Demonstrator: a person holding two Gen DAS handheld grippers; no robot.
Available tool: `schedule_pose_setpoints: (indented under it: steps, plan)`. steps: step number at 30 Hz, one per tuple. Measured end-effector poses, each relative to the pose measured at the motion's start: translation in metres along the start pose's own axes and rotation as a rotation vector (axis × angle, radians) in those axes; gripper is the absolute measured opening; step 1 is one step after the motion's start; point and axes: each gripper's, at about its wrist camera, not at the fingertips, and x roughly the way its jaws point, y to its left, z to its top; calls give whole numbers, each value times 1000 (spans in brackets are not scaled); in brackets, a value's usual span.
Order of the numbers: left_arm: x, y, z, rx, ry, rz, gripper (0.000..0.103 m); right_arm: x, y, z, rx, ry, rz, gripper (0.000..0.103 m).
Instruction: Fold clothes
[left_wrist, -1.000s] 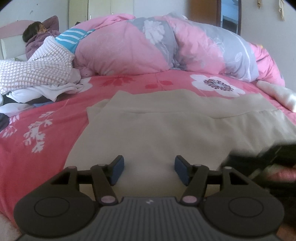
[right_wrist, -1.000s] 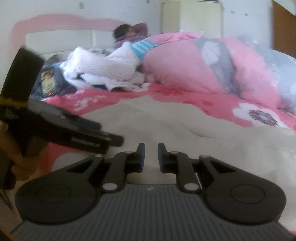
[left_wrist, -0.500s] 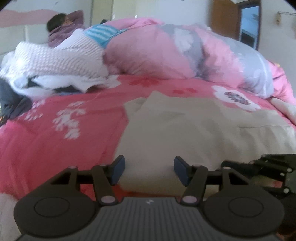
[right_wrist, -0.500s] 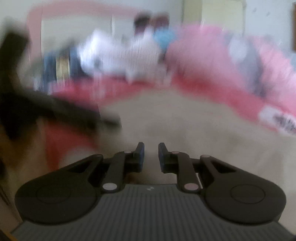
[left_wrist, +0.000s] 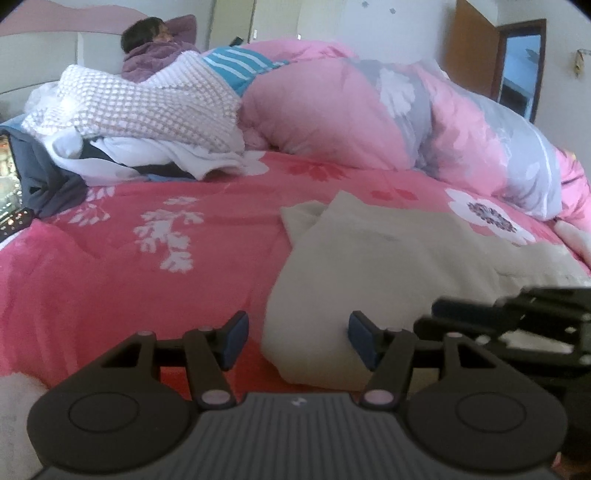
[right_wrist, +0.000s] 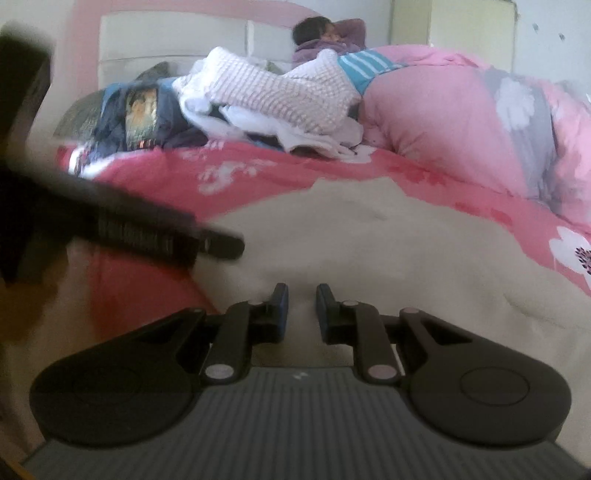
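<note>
Lying flat on the pink floral bed (left_wrist: 110, 266), the beige garment (left_wrist: 388, 258) has its near left corner between the widely spread fingers of the left hand-held gripper (left_wrist: 297, 338), which grips nothing. The right hand-held gripper (right_wrist: 301, 314) hovers low over the garment, jaws narrowly parted; whether cloth sits between them is unclear. A pile of clothes (left_wrist: 147, 122) lies beside the rumpled duvet (left_wrist: 369, 122).

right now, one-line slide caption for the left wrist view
Open left gripper at the near edge of a beige garment spread on a pink bedspread.
</note>
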Motion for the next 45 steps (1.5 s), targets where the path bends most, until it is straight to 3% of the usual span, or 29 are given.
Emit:
schedule_pose_setpoints:
  steps: [2, 5, 9, 11, 15, 17, 19, 24, 29, 32, 37, 41, 43, 45]
  plan:
    - [0, 5, 2, -19, -7, 17, 60, -1, 6, 5, -40, -51, 21, 16]
    - [-1, 15, 6, -55, -10, 42, 60, 26, 14, -8, -89, 14, 13, 15]
    - [-5, 29, 12, -85, -34, 84, 60, 26, 14, 8, -42, -1, 28, 13]
    - [-6, 36, 16, -108, -43, 100, 60, 27, 22, 13, -79, -39, 53, 13]
    - [-9, 45, 20, -127, -57, 124, 60, 57, 34, -1, -160, -8, 47, 13]
    - [-11, 48, 22, -129, -68, 137, 60, 52, 33, 14, -121, -1, 58, 11]
    - [-11, 50, 24, -135, -69, 141, 60, 42, 36, 22, -116, -56, 111, 11]
    - [-13, 42, 27, -113, -79, 137, 60, 65, 62, 3, -226, -39, 138, 11]
    - [-10, 15, 33, -38, -102, 41, 61, 26, 46, 14, -139, -108, 148, 10]
    - [-5, -11, 31, 29, -106, -55, 63, -14, 9, -1, -32, -115, 42, 10]
    - [16, -58, 17, 135, -32, -194, 63, -100, -66, -36, 224, -119, -249, 12]
    - [33, -79, 1, 188, 41, -186, 64, -152, -111, -61, 383, -113, -471, 12]
    - [34, -84, -3, 217, 30, -174, 68, -151, -133, -79, 466, -26, -548, 12]
    - [35, -84, -2, 218, 37, -173, 68, -150, -151, -98, 549, -3, -533, 11]
